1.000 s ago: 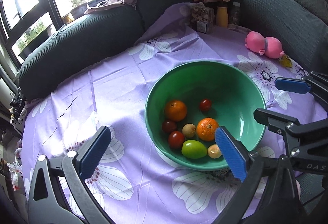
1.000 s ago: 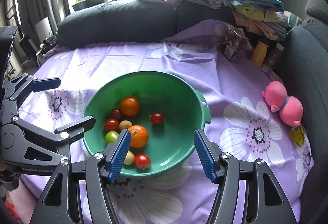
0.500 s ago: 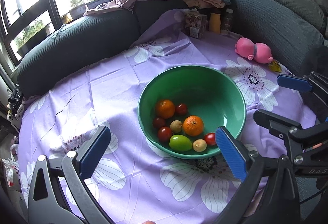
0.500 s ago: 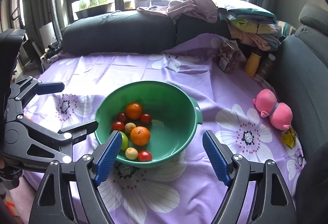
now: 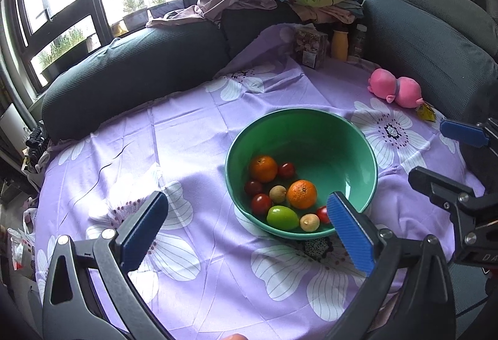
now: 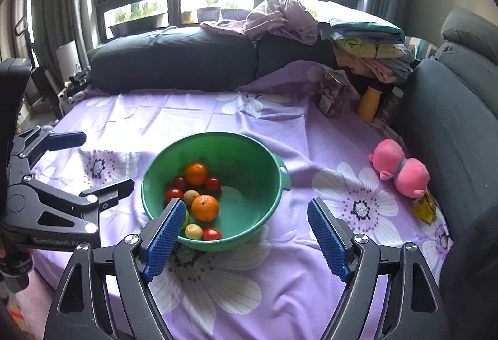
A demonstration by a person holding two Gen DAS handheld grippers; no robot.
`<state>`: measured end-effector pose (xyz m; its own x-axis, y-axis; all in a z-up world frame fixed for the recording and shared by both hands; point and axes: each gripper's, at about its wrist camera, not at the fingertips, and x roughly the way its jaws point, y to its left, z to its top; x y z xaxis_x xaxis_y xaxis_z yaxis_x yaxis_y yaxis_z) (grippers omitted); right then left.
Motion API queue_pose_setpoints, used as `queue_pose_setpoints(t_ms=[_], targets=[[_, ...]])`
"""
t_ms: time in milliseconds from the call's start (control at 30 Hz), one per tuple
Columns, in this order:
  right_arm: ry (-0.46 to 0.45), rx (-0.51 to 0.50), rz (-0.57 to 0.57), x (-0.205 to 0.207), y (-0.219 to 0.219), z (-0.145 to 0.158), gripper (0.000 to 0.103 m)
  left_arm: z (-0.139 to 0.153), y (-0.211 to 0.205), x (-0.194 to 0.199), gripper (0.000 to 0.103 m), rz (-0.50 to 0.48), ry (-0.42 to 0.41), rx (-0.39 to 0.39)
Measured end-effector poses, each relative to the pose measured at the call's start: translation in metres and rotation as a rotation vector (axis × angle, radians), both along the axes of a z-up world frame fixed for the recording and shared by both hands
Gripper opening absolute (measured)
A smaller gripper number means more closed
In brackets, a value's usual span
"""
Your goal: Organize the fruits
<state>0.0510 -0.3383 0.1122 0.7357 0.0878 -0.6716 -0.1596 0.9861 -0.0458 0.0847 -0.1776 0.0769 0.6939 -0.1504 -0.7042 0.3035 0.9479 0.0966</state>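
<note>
A green bowl (image 5: 351,137) stands on the purple flowered cloth and also shows in the right wrist view (image 6: 249,147). In it lie two oranges (image 5: 301,193) (image 6: 204,207), several red cherry tomatoes (image 5: 260,203), a green fruit (image 5: 282,217) and two small tan fruits (image 5: 309,222). My left gripper (image 5: 246,231) is open and empty, held back from the bowl's near left side. My right gripper (image 6: 246,234) is open and empty, near the bowl's front rim. Each gripper shows at the edge of the other's view.
A pink plush toy (image 5: 395,88) (image 6: 401,169) lies right of the bowl by a small yellow packet (image 6: 425,209). A patterned box (image 5: 311,47) and a yellow bottle (image 5: 339,44) stand at the back. Dark sofa cushions (image 5: 133,66) with piled clothes ring the table.
Both grippers have pulled back and up from the bowl, which now looks smaller and farther. The fruits have rolled together toward the bowl's near side.
</note>
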Motion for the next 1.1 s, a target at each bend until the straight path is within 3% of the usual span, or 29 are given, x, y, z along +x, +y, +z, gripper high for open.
queue_pose_setpoints(t_ms=[467, 1100], targets=[[0.042, -0.025, 0.048, 0.008, 0.018, -0.012, 0.081, 0.009, 0.003, 0.010, 0.102, 0.025, -0.026, -0.026], [0.070, -0.024, 0.067, 0.024, 0.025, -0.021, 0.081, -0.001, -0.001, 0.027, 0.102, 0.027, 0.000, -0.025]])
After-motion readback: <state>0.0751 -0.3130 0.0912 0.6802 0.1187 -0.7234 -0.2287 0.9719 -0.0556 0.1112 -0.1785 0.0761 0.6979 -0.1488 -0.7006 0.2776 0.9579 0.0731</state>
